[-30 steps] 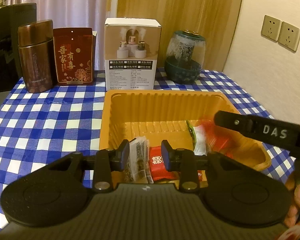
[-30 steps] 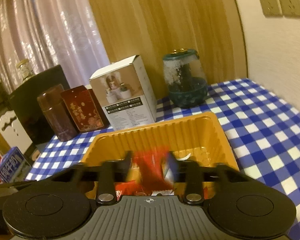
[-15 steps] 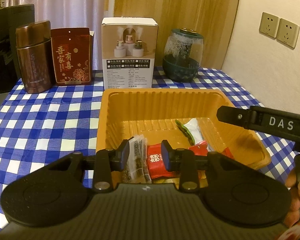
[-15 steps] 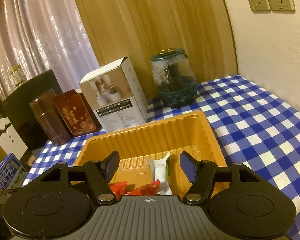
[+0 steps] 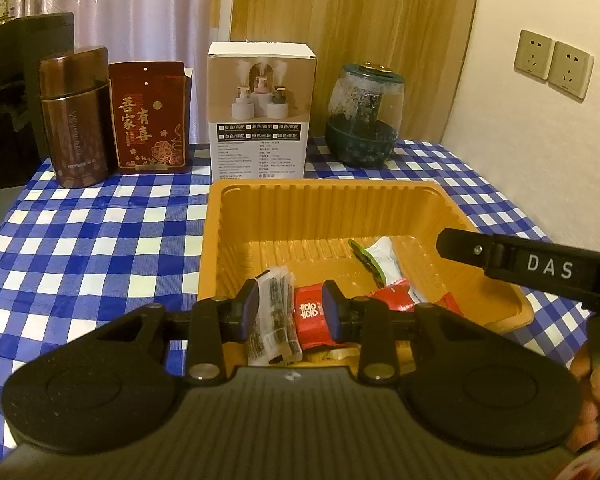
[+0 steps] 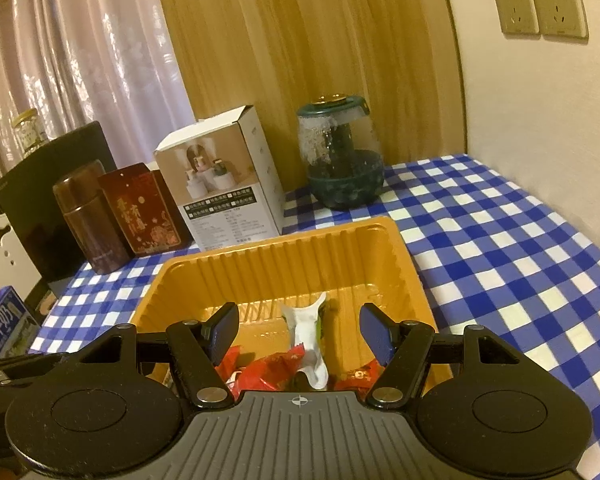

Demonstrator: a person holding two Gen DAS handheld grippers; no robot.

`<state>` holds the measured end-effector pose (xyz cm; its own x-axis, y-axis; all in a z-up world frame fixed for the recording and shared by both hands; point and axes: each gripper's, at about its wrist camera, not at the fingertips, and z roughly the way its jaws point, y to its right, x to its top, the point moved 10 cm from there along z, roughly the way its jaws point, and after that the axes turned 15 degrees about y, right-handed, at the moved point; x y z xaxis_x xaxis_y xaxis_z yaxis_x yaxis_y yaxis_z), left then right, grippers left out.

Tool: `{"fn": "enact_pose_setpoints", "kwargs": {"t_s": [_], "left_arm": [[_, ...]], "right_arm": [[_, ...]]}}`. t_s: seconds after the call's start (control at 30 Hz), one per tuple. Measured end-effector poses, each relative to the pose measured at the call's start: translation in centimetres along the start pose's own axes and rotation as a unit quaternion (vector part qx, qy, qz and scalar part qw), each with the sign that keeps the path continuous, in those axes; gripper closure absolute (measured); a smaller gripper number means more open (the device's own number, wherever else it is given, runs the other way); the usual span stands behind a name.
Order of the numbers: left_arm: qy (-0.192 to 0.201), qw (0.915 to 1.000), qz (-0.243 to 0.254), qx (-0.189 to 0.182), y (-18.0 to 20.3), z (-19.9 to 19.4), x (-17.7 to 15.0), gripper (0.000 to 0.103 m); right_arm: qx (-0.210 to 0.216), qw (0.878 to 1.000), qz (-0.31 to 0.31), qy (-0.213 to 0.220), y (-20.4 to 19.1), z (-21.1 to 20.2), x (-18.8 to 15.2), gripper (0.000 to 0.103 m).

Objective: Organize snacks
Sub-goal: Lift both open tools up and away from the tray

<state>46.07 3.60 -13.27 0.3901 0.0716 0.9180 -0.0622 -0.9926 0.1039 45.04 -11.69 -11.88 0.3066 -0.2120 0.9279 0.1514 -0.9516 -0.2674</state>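
An orange plastic tray (image 5: 324,204) sits on the checked table, also in the right wrist view (image 6: 260,256). In it lie red snack packets (image 6: 276,364), a white-green packet (image 5: 384,256) (image 6: 308,332) and more wrappers. My left gripper (image 5: 290,310) is shut on a clear dark-printed packet (image 5: 274,312) and a red packet (image 5: 310,316), held over the tray's near edge. My right gripper (image 6: 302,330) is open and empty above the tray's near end; its finger (image 5: 520,260) crosses the left wrist view at right.
Along the back stand a brown tin (image 5: 78,116), a red box (image 5: 150,116), a white product box (image 5: 260,112) and a green glass jar (image 5: 364,116). A blue milk carton (image 6: 4,324) lies off the table's left. A wall with sockets (image 5: 552,64) bounds the right.
My right gripper opened and dropped its red packet into the tray, then drew back a little. My left gripper stayed shut on its packets and barely moved.
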Motion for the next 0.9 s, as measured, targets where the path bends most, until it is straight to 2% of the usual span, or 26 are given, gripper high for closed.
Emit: {"fn": "enact_pose_setpoints", "kwargs": {"t_s": [0.37,0.67,0.9], "left_arm": [[-0.001,1.0000,0.003,-0.002,0.7,-3.0,-1.1,0.072],[-0.005,0.9999,0.001,-0.009,1.1,-6.4,-2.4,0.069],[-0.012,0.9998,0.004,-0.017,1.9,-9.0,-4.0,0.066]], "right_arm": [[-0.009,1.000,-0.002,0.007,1.0,-2.5,0.0,0.036],[-0.030,0.999,0.016,0.010,4.1,-7.5,-0.2,0.036],[-0.028,0.999,0.013,-0.007,4.8,-10.9,-1.8,0.036]]}}
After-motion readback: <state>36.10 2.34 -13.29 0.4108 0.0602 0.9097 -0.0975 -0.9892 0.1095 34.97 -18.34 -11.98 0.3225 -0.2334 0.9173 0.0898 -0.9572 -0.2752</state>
